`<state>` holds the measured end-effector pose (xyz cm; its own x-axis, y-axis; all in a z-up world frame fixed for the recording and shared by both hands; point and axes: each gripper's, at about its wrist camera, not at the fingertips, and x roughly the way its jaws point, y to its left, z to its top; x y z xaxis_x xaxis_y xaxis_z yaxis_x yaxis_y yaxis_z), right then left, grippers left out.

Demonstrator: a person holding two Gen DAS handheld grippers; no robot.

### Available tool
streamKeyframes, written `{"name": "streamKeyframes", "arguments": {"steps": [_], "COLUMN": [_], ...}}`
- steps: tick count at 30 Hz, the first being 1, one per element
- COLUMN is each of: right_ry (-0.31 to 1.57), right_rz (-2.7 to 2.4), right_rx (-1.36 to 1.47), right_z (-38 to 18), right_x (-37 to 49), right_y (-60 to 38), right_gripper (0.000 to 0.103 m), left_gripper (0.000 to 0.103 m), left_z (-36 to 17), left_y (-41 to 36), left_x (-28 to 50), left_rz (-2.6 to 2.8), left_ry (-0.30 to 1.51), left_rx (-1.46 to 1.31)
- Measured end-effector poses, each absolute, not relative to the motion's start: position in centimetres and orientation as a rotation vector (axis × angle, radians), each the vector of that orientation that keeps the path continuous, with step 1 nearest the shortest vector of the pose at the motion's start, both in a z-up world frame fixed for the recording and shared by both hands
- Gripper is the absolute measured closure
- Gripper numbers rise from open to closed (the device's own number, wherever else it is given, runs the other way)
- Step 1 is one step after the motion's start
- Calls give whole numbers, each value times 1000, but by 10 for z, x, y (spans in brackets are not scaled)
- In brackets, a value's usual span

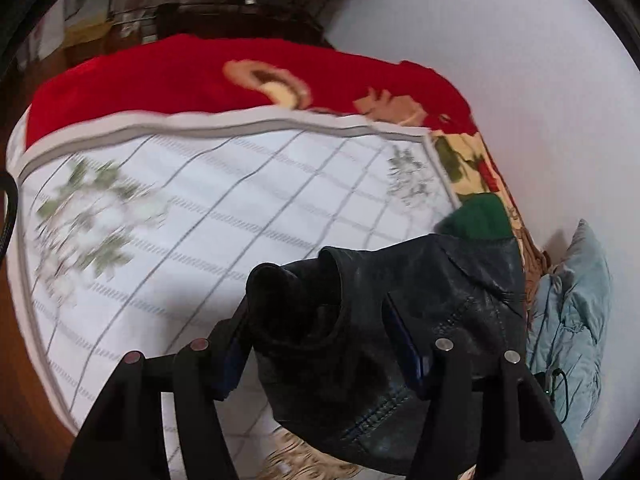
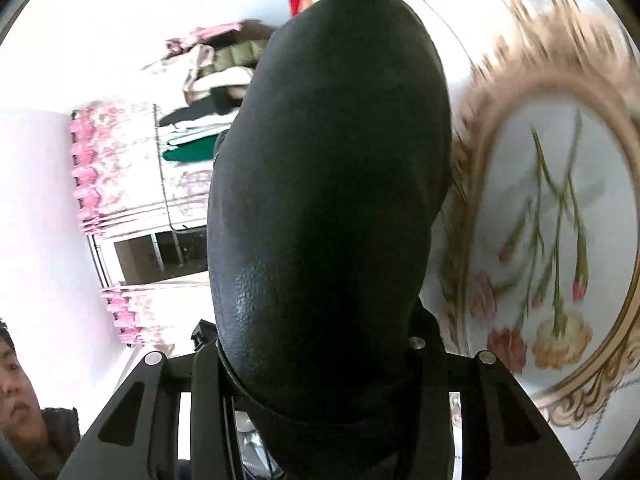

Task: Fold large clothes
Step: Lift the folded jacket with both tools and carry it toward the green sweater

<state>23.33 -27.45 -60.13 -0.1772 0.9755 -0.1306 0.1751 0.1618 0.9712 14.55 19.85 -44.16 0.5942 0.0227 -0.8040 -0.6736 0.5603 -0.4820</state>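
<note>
Left wrist view, from the left edge across: a white quilt (image 1: 224,216) with a grey grid and green flower prints covers most of the bed. A red blanket (image 1: 208,76) with a floral pattern lies along the quilt's far edge. Toward the right, a green garment (image 1: 480,216) lies at the quilt's corner, with the black leather jacket (image 1: 420,320) in front of it. Further right, against the pale wall, sits a crumpled light-blue garment (image 1: 576,312).

The left gripper (image 1: 320,344) stands at a middling width, its fingers on either side of a bunched part of the jacket — a dark, fuzzy-lined opening, collar or cuff, I cannot tell which. The blue pads (image 1: 404,340) sit against the leather, so the jacket is gripped, and part of it hangs below the fingers over the quilt.

Right wrist view, left to right: part of a person (image 2: 20,400) shows at the lower left corner. Pink floral curtains (image 2: 116,184) frame a window, with stacked clothes (image 2: 216,92) beside them. The centre is filled by a rounded bulk of the same jacket (image 2: 328,200), rising straight out of the right gripper (image 2: 320,364). Its fingers are set fairly narrow and clamp the leather between them — the pads themselves are hidden. On the right, the quilt's gold-bordered carnation medallion (image 2: 556,240) appears, blurred.
</note>
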Motion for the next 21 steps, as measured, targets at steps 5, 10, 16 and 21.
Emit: {"name": "streamKeyframes", "arguments": {"steps": [5, 10, 16, 21], "right_ry": [1434, 1319, 1261, 1307], "right_rz": [1133, 1119, 1079, 974], "right_rx": [1163, 1199, 1280, 1389], "right_z": [-562, -526, -526, -595], "right_x": [294, 380, 495, 579], "right_y": [-296, -331, -366, -397], "right_gripper": [57, 57, 57, 58], "left_gripper": [45, 45, 45, 45], "left_z": [-416, -385, -374, -431], "left_y": [184, 164, 136, 116], "left_x": [211, 308, 448, 541], "left_rz": [388, 274, 142, 102], "left_ry": [798, 737, 674, 767], "left_rx": [-872, -855, -808, -759]}}
